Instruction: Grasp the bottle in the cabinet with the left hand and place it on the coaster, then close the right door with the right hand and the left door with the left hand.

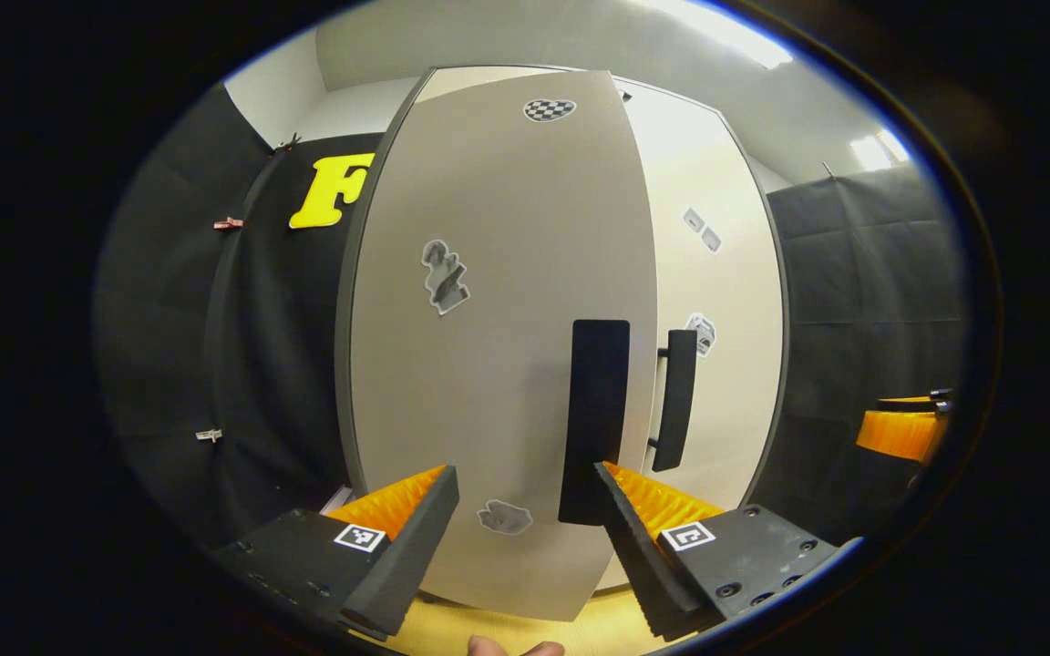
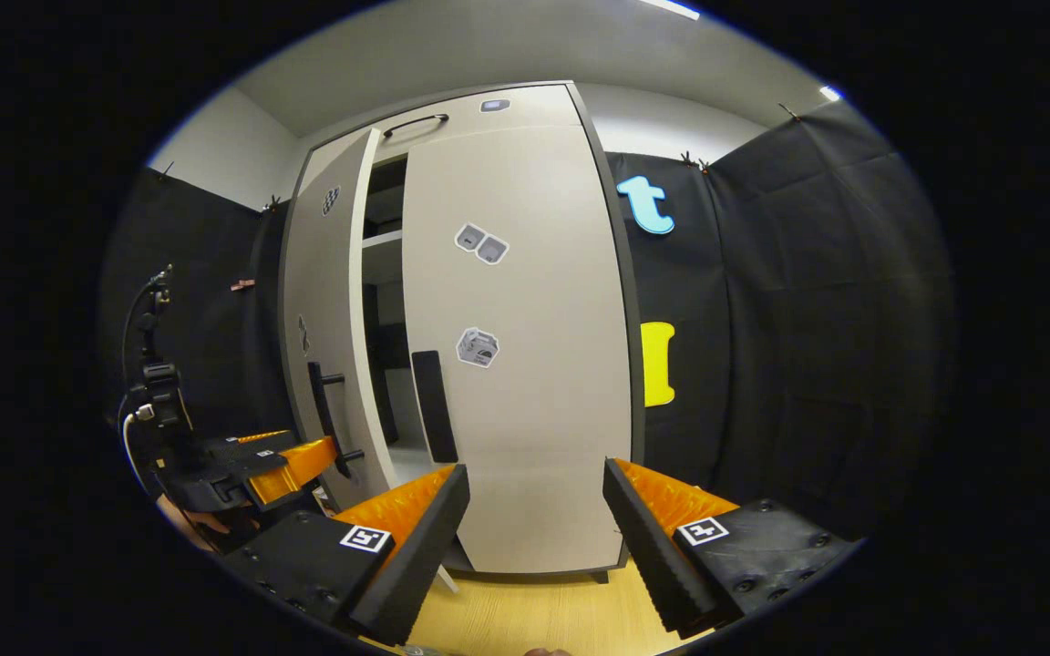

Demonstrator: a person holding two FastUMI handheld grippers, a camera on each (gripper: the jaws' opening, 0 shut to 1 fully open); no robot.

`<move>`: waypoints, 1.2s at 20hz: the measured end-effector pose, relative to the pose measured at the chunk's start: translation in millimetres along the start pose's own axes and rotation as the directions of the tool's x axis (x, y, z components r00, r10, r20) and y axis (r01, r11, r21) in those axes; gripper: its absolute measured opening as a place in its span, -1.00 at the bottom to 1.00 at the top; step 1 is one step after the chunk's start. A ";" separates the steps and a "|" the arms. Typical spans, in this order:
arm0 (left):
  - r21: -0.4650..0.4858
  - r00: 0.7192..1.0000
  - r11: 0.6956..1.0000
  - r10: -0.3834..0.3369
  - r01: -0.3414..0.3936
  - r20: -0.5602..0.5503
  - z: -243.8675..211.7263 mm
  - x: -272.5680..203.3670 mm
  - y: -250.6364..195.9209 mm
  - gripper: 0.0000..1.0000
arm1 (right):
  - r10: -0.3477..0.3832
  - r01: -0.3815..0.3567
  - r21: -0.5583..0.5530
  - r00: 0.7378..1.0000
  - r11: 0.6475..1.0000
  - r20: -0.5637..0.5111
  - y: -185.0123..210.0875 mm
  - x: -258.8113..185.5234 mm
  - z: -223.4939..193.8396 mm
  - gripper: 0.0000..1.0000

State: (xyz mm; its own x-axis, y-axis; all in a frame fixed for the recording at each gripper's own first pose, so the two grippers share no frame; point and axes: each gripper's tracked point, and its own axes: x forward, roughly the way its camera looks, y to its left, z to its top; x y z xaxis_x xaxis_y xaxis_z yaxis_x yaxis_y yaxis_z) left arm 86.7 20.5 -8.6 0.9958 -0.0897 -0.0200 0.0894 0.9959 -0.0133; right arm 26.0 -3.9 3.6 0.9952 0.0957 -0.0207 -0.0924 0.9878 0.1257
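While your left gripper (image 1: 525,510) faces the cabinet's left door (image 1: 498,346) from close by, its fingers stand apart with nothing between them. The door's pale panel fills the middle of the left gripper view, and its dark vertical handle (image 1: 593,419) sits just above your right-hand finger (image 1: 634,538) there. I cannot tell whether that finger touches the handle. To the right of it in the frame you see the right door (image 1: 716,301) with its own dark handle (image 1: 676,399), and the other gripper (image 1: 903,428) pokes in at the right edge.

From farther back, the right gripper view gives you the whole cabinet (image 2: 461,328). There the right door (image 2: 516,346) lies closed, flat to the front, while the left door (image 2: 324,337) stands partly ajar, leaving a narrow dark gap in which shelves (image 2: 384,241) show. Your right gripper (image 2: 534,519) is likewise spread wide and empty, hovering over the wooden tabletop (image 2: 534,610). At the lower left of that frame your left gripper (image 2: 293,460) sits right by the left door's handle (image 2: 324,419).

Both doors are light grey with small stickers (image 2: 479,346).
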 end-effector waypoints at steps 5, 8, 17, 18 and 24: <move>-0.012 1.000 1.000 0.025 -0.025 0.008 0.3 16.8 -9.3 0.89 | 0.011 -0.011 -0.011 1.000 1.000 -0.009 -1.9 0.4 -0.7 0.96; -0.027 0.999 0.999 0.031 -0.031 0.008 -0.4 23.1 -10.6 0.92 | 0.012 -0.012 -0.010 1.000 1.000 -0.010 -3.2 0.9 -1.3 0.97; -0.024 0.995 0.996 0.090 -0.091 -0.042 -7.8 0.2 7.4 0.91 | 0.009 -0.009 -0.003 1.000 1.000 -0.009 -9.4 2.6 0.7 0.96; -0.008 0.995 0.996 0.092 -0.093 -0.044 -6.7 -4.1 8.3 0.91 | 0.008 -0.008 0.001 1.000 1.000 -0.008 -10.1 2.8 0.7 0.96; 0.054 0.994 0.994 0.099 -0.096 -0.055 -1.8 -39.7 8.6 0.90 | -0.019 0.019 -0.024 1.000 1.000 -0.020 -11.7 -1.2 -2.0 0.96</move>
State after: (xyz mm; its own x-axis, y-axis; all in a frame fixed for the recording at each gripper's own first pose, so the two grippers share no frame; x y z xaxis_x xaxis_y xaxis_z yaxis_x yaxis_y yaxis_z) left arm 47.8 32.6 -9.7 0.9971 0.0093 -0.0760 -0.0061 0.9991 0.0427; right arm 25.9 -15.3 0.1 0.9959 0.0793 -0.0430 -0.0745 0.9920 0.1019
